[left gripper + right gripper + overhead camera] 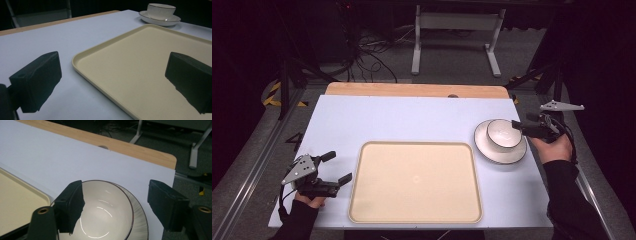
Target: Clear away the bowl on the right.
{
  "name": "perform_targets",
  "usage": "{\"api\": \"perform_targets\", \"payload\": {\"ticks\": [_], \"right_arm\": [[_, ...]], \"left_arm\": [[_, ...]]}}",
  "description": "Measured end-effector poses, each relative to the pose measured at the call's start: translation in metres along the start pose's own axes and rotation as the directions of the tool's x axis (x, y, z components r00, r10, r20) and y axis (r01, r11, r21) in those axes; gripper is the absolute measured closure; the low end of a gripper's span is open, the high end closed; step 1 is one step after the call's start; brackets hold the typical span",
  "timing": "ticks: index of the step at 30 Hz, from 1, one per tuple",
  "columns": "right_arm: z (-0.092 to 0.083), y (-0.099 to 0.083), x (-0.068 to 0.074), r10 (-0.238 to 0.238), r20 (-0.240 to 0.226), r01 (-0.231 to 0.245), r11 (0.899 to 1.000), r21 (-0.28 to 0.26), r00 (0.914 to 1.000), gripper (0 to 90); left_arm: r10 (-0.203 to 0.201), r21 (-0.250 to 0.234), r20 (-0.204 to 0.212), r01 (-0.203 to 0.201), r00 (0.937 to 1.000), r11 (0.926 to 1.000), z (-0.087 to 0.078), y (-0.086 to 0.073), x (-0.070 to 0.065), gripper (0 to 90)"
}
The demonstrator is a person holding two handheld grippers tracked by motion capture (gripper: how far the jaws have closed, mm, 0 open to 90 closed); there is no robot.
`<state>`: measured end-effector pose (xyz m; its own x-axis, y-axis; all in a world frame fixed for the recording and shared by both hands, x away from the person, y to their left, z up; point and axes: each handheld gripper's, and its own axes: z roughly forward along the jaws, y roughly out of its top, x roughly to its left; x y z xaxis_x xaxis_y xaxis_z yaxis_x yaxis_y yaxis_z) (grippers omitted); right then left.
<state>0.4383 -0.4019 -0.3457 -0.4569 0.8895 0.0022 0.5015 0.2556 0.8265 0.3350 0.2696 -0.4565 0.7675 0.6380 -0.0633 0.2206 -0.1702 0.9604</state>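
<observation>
Two pieces of crockery: a white bowl (503, 133) with a thin dark rim sits on a white saucer (500, 149); I take these as the work in hand
Where they lie: on the pale blue table cover (412, 117), near its right edge, just beside the far right corner of the tray (415, 181) but apart from it
Bowl's shape: round, so no long axis to line up with; what matters is only which part of the rim I straddle
Right gripper (518, 125): at the bowl's right side, pointing left across it; in the right gripper view its jaws stand spread, the left jaw in front of the bowl's near rim (110, 185) and the other out over the saucer's (138, 220) outer side; nothing is pinched as far as I can see
Key relation: the bowl lies straight ahead of and slightly below the right gripper, between its spread jaws; I judge a short drop and a squeeze on the rim would take it
Left gripper (337, 168): well apart from the bowl, at the tray's left edge, jaws spread and holding nothing; in the left gripper view the tray's rim (100, 50) runs between them and the bowl (161, 10) stands far off
Nearer hand: the right, plainly; the tray is bare, so I would guess it is the destination
</observation>
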Motion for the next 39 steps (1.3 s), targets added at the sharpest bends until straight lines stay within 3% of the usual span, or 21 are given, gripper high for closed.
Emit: {"api": "perform_targets", "payload": {"ticks": [2, 8, 18, 19, 21, 22, 26, 27, 34, 38, 39], "right_arm": [[0.002, 0.002, -0.001, 0.011, -0.008, -0.011, 1.0, 0.024, 0.9999, 31.6], [0.013, 0.012, 0.001, 0.005, 0.03, -0.009, 0.989, 0.148, 0.9995, 49.4], [0.026, 0.021, 0.004, -0.002, 0.078, -0.018, 0.964, 0.266, 0.997, 54.7], [0.03, 0.021, 0.002, -0.001, 0.092, -0.027, 0.955, 0.294, 0.9958, 55.1], [0.031, 0.021, 0.002, 0.002, 0.096, -0.031, 0.952, 0.304, 0.9954, 55.5], [0.034, 0.021, 0.0, 0.008, 0.103, -0.042, 0.943, 0.33, 0.9947, 56.8], [0.04, 0.021, -0.001, 0.021, 0.113, -0.062, 0.924, 0.378, 0.9934, 59.5], [0.04, 0.021, -0.001, 0.021, 0.113, -0.062, 0.924, 0.378, 0.9934, 59.5], [0.05, 0.016, -0.008, 0.045, 0.134, -0.1, 0.891, 0.444, 0.9899, 63.4], [0.055, 0.013, -0.012, 0.071, 0.14, -0.129, 0.874, 0.468, 0.9876, 65.6], [0.055, 0.013, -0.012, 0.071, 0.14, -0.129, 0.874, 0.468, 0.9876, 65.6]], "left_arm": [[0.0, -0.002, -0.002, 0.0, 1.0, 1.0, 0.0, 0.0, 0.0, 1.4], [0.0, 0.002, 0.002, 0.0, 1.0, 1.0, 0.0, 0.0, 0.0, 1.5], [-0.005, -0.004, 0.004, 0.005, 1.0, 1.0, 0.0, 0.0, 0.0, 1.4], [-0.005, -0.004, 0.005, 0.005, 1.0, 1.0, 0.0, 0.0, 0.0, 1.4], [-0.005, -0.004, 0.006, 0.005, 1.0, 1.0, 0.0, 0.0, 0.0, 1.4], [-0.005, -0.004, 0.006, 0.005, 1.0, 1.0, 0.0, 0.0, 0.0, 1.4], [-0.005, -0.004, 0.006, 0.005, 1.0, 1.0, 0.0, 0.0, 0.0, 1.4], [-0.005, -0.004, 0.006, 0.005, 1.0, 1.0, 0.0, 0.0, 0.0, 1.4], [-0.005, -0.004, 0.007, 0.005, 1.0, 1.0, -0.001, 0.0, 0.0, 1.4], [-0.004, -0.002, 0.008, 0.004, 1.0, 1.0, -0.001, 0.0, 0.0, 1.4], [-0.005, -0.006, 0.006, 0.005, 1.0, 1.0, 0.0, 0.0, 0.0, 1.4]]}}
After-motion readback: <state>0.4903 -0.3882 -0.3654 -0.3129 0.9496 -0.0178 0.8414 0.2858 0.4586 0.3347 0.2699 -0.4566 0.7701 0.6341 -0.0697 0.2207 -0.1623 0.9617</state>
